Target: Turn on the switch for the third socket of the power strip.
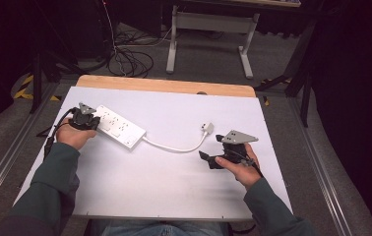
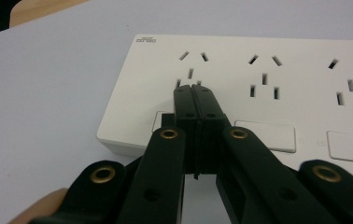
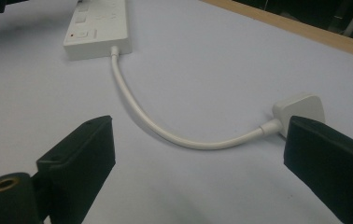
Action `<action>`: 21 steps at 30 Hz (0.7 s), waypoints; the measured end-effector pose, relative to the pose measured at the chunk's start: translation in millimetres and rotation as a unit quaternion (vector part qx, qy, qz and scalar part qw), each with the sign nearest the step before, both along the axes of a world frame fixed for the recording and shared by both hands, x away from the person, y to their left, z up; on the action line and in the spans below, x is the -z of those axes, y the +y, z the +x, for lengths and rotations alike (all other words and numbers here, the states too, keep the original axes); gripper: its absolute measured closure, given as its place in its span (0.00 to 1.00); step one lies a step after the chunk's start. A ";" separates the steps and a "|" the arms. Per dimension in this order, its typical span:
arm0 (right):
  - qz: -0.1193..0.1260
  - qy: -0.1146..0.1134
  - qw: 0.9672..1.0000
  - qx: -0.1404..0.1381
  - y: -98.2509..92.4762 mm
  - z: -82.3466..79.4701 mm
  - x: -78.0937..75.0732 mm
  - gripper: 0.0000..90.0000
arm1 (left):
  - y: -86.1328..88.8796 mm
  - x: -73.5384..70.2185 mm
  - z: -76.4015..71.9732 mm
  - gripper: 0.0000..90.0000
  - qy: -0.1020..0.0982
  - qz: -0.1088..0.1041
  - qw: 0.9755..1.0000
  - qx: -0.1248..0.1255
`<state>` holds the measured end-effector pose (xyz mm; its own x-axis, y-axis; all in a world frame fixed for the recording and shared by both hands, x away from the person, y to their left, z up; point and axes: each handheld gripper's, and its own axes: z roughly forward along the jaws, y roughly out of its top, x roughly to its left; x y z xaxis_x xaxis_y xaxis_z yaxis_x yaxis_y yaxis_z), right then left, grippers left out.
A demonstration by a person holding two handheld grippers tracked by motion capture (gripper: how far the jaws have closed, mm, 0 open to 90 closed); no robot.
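Left of centre in the high view: left hand point(image 1: 73, 135) wrapped round the left gripper point(image 1: 89, 124), tip resting at the near-left end of a white power strip point(image 1: 116, 127). Strip lying flat and slanted on the white sheet point(image 1: 139, 191), running from upper left toward the middle of the frame. In the left gripper view, jaws clenched flat against each other with nothing between them, tips pressed down on the strip's top face point(image 2: 258, 93) just below the first group of socket slots and beside a flat rocker switch point(image 2: 265, 136). More socket groups stretching off to the right edge of that view.

Middle of the high view: thin white cable point(image 1: 174, 147) leaving the strip's lower-right end, sagging in a shallow curve toward the bottom of the frame, then rising to a white plug point(image 1: 207, 128) lying loose on the sheet, right of centre.

Right of centre, lower: right hand point(image 1: 240, 167) holding the right gripper point(image 1: 211, 160), grey three-cornered plate point(image 1: 238, 136) on top, tips pointing toward the frame's left. Plug just above and left of it, apart from the jaws. In the right gripper view, jaws spread wide and released, gripping nothing; cable point(image 3: 165, 130) curving between them, plug point(image 3: 300, 109) partly hidden behind the right-hand jaw, strip end point(image 3: 97, 37) at upper left.

Bare wooden table edge point(image 1: 164, 84) along the top of the sheet.
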<state>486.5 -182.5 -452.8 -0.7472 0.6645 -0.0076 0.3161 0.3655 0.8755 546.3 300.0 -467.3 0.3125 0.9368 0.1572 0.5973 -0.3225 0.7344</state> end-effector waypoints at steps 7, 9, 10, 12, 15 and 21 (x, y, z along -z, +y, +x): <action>0.000 -0.002 1.000 0.000 0.0 -0.9 -0.6 0.10 | 0.1 1.9 -1.3 1.00 -0.005 0.012 1.000 -0.006; 0.001 -0.002 1.000 0.000 -0.2 -1.4 -0.9 0.10 | -0.3 2.2 -1.8 1.00 -0.005 0.010 1.000 -0.009; 0.001 -0.003 1.000 0.000 -0.3 -1.6 -1.1 0.10 | -1.4 2.8 -1.8 1.00 -0.003 0.006 1.000 -0.001; 0.002 -0.002 1.000 -0.001 -0.3 -1.5 -1.0 0.10 | -6.9 2.6 -2.3 1.00 -0.002 0.011 1.000 0.008; 0.000 -0.002 1.000 0.000 0.0 -1.2 -0.7 0.10 | -7.0 3.0 -1.9 1.00 -0.002 0.003 1.000 0.003; 0.002 -0.002 1.000 0.000 -0.3 -0.9 -0.7 0.10 | 2.7 0.8 -3.2 1.00 -0.019 -0.020 1.000 -0.014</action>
<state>485.5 -182.8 -452.1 -0.7471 0.6647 -0.0085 0.3128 0.3628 0.8778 543.1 302.7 -468.1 0.2799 0.9511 0.1307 0.5776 -0.2755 0.7684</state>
